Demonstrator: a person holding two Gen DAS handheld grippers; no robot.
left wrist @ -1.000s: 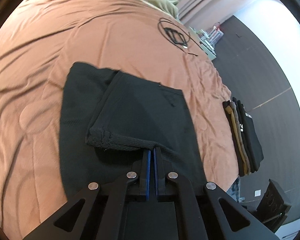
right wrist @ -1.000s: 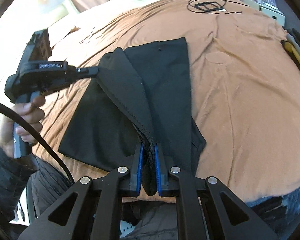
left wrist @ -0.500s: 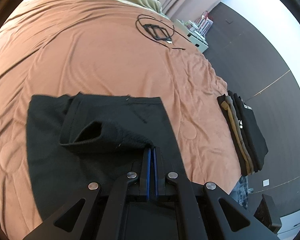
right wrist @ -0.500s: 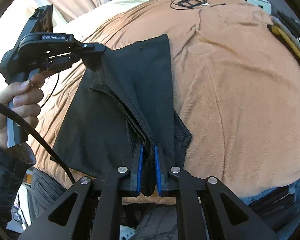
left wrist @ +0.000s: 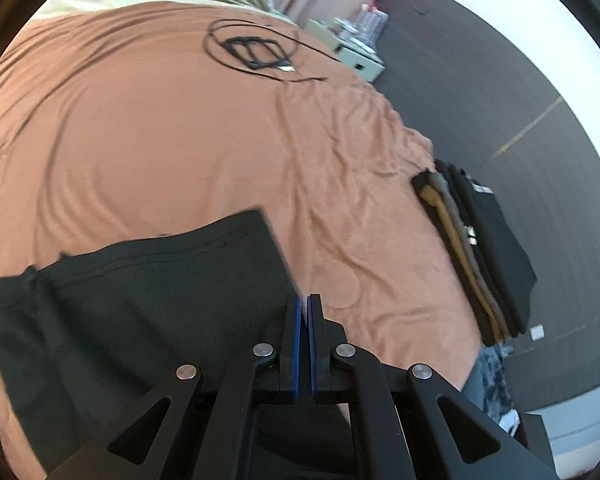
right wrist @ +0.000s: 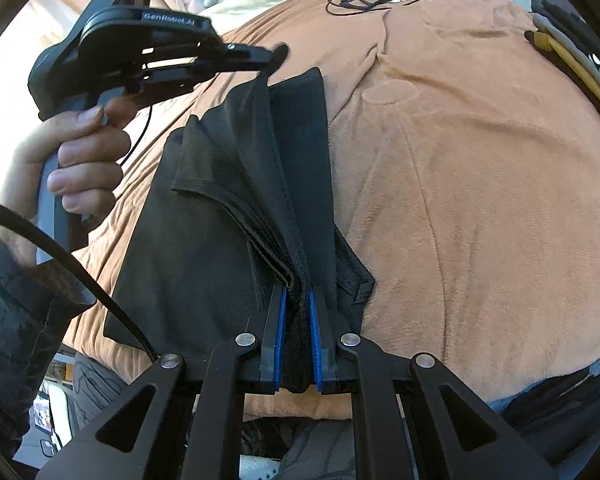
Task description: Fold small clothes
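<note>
Mid-fold on the bed point(right wrist: 479, 200). Left gripper point(right wrist: 274, 54) clamped shut on the far edge of the black garment point(right wrist: 204, 248), flap lifted above the lower layer. Right gripper point(right wrist: 298, 312) pinching the near hem tight. Flap not yet laid flat; finished folded stack point(left wrist: 479, 248) waiting at the bed's right edge.

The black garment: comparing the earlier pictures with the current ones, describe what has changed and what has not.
The left gripper, shut on the black garment, has carried its edge across towards the far side of the cloth, drawing the fold over. The right gripper stays shut on the near edge, barely moved. The stack of folded clothes and the coiled cable lie unchanged.
</note>
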